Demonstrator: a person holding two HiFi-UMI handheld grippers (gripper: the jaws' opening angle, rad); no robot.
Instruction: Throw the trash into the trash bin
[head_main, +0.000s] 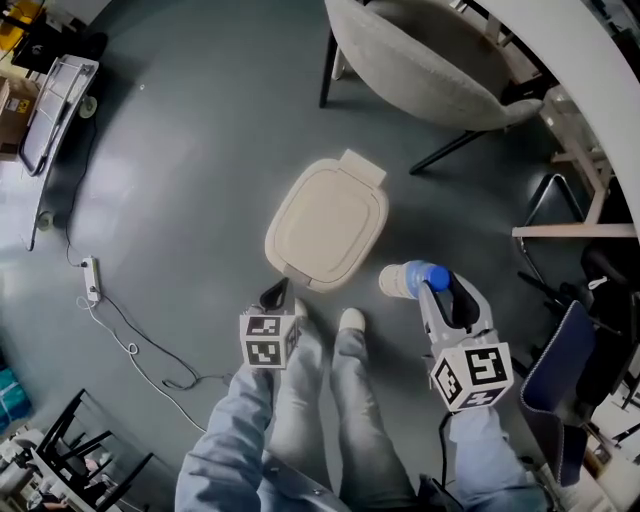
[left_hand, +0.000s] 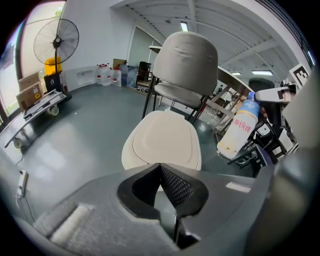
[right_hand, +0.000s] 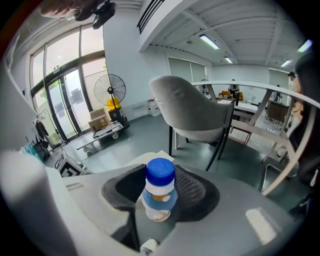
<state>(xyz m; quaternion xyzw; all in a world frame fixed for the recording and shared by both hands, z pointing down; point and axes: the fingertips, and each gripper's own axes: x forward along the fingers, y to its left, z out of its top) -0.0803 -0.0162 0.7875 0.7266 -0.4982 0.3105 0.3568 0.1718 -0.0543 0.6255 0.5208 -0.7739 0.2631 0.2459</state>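
While gripped, a smooth, blue-capped cylindrical bottle (head_main: 402, 281)

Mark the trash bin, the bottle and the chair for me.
trash bin (head_main: 325, 220): head view, middle of its closed lid.
bottle (head_main: 399, 281): head view, white body beside the blue cap.
chair (head_main: 410, 55): head view, grey seat shell.

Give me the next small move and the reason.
Likely bring the empty, shut left claw onto the near edge of the trash bin lid to lift it. The lid lies closed, and the right claw holds the bottle beside it.
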